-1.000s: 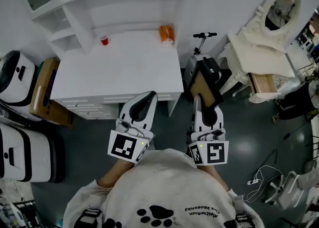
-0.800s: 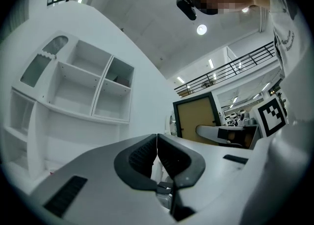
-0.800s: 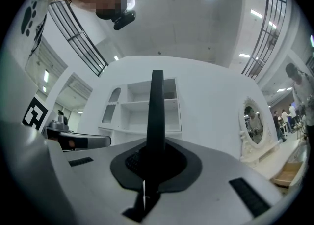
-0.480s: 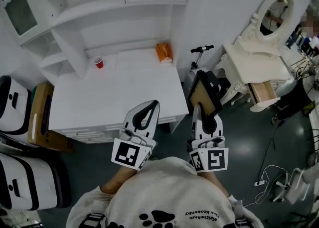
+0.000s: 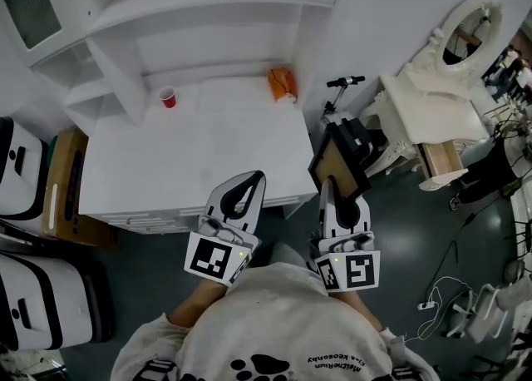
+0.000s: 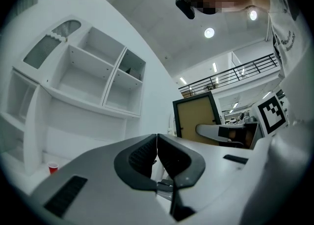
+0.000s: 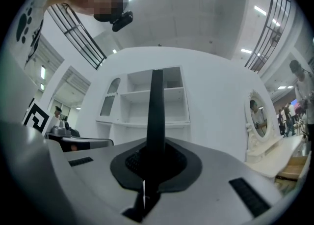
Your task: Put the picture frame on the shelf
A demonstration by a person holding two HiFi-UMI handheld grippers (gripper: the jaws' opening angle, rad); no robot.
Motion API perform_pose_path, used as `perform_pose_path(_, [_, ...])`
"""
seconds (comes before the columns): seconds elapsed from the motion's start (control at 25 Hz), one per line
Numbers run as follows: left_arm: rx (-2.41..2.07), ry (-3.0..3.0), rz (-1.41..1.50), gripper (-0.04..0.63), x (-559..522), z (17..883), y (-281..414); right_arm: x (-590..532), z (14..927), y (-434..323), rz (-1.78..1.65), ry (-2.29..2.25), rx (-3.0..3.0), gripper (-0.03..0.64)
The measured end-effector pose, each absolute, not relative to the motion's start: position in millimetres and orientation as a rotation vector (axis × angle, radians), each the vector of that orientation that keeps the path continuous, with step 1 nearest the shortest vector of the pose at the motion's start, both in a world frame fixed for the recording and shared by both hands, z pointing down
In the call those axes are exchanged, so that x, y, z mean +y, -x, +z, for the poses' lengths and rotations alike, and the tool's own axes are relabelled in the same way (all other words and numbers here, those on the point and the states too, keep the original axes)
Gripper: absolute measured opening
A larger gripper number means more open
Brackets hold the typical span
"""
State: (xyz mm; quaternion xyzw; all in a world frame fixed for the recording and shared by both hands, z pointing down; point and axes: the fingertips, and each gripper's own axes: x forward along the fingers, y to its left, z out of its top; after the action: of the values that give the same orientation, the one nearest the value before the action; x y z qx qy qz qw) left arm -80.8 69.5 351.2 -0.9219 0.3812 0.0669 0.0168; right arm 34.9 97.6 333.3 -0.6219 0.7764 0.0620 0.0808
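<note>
Both grippers have come forward since a second ago. The left gripper (image 5: 252, 178) now reaches over the front edge of the white worktop (image 5: 208, 150), where before it only met that edge. The picture frame (image 5: 337, 163) has come level with the worktop's right front corner.

The right gripper (image 5: 328, 185) is clenched on the frame's lower edge. Its own view shows the frame edge-on, upright between the pads. The frame is tilted, tan face up, off the worktop's right side and above the dark floor. The left gripper's jaws are pressed together with nothing in them.

The white shelf unit (image 5: 208, 13) rises from the back of the worktop, well apart from the frame. A red cup (image 5: 168, 97) stands at the back left, near the unit's side shelves. Whether anything is in it cannot be told. An orange packet (image 5: 282, 84) lies at the back right. A folded scooter (image 5: 342, 82) leans just right of the worktop, behind the frame. Further right is a cream vanity (image 5: 432, 105) with an oval mirror. A cardboard box (image 5: 68, 184) sits on the floor at the worktop's left end.
</note>
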Motion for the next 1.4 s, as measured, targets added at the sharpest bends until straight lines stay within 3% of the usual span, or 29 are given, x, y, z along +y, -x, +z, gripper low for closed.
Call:
perform_pose_path(0.68, [1.261,2.775,0.163,0.021,8,336,93,20,318,-32,0.214,1.739,2.355,0.040])
perform_pose_path(1.4, [1.343,2.687,0.232,0.021,-128,293,43,-147,271,-75,0.303,1.535,2.390,0.040])
